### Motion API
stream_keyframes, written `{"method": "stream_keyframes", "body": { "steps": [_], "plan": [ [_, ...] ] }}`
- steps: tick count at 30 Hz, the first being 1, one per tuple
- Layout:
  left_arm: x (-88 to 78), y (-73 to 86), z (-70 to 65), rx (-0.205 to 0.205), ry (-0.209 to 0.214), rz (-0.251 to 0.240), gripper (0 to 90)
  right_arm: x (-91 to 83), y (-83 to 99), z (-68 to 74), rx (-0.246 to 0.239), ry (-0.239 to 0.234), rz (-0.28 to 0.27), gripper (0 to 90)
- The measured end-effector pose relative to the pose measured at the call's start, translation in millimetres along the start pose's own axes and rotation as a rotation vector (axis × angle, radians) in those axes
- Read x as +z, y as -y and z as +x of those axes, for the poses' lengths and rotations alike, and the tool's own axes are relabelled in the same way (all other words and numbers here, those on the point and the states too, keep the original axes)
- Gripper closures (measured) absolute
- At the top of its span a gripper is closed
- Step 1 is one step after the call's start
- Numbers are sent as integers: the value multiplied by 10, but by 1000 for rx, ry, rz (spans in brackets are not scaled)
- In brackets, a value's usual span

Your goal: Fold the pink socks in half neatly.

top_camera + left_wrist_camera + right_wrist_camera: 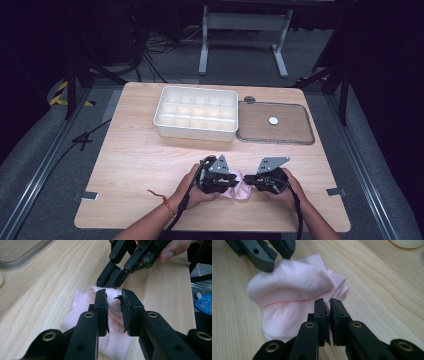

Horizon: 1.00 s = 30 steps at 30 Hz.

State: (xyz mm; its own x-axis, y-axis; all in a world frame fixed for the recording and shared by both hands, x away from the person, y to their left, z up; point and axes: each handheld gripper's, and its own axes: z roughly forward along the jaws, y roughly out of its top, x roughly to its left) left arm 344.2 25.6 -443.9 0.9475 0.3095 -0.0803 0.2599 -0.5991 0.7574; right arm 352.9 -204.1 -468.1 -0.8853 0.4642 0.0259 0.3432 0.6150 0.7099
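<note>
pink cloth [241, 188] | near table [130, 165] edge | left claw [113, 311] released astride | right claw [329, 312] clenched

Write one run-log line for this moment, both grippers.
folded pink cloth on wooden table | left gripper: at raised fold, grip unclear | right gripper: shut at cloth edge

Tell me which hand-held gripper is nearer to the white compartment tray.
Left. The left hand-held gripper sits at the pink cloth, almost straight in front of the white compartment tray. The right hand-held gripper sits at the cloth's other side, off towards the clear lid.
</note>
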Motion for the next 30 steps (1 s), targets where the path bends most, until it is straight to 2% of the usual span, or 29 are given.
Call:
{"method": "stream_keyframes", "body": {
  "steps": [3,5,8,10,14,16,17,18,25,30],
  "plan": [
    [58,-23,-9,-1,-18,-5,660,-6,0,-2,2,2,-4,826],
    [34,-38,-11,-3,-28,-26,616,-47,-8,-19,6,14,-17,825],
    [-84,-41,26,-6,-34,-61,610,-74,-9,-29,14,19,-27,823],
    [-155,-18,58,-6,-29,-61,623,-128,-24,-39,16,34,-46,823],
    [-214,59,70,28,3,-32,724,-279,-105,-12,16,55,-123,828],
    [-194,80,54,53,-3,4,741,-347,-164,51,9,47,-162,830],
    [-182,91,46,61,-5,16,741,-347,-164,51,9,47,-162,830],
    [-163,110,36,73,-9,37,741,-352,-197,112,-12,37,-167,831],
    [-70,235,23,104,-27,119,730,-281,-263,290,-76,11,-132,831],
    [-62,289,40,104,-33,143,726,-169,-236,328,-99,2,-65,828]
  ]
}}
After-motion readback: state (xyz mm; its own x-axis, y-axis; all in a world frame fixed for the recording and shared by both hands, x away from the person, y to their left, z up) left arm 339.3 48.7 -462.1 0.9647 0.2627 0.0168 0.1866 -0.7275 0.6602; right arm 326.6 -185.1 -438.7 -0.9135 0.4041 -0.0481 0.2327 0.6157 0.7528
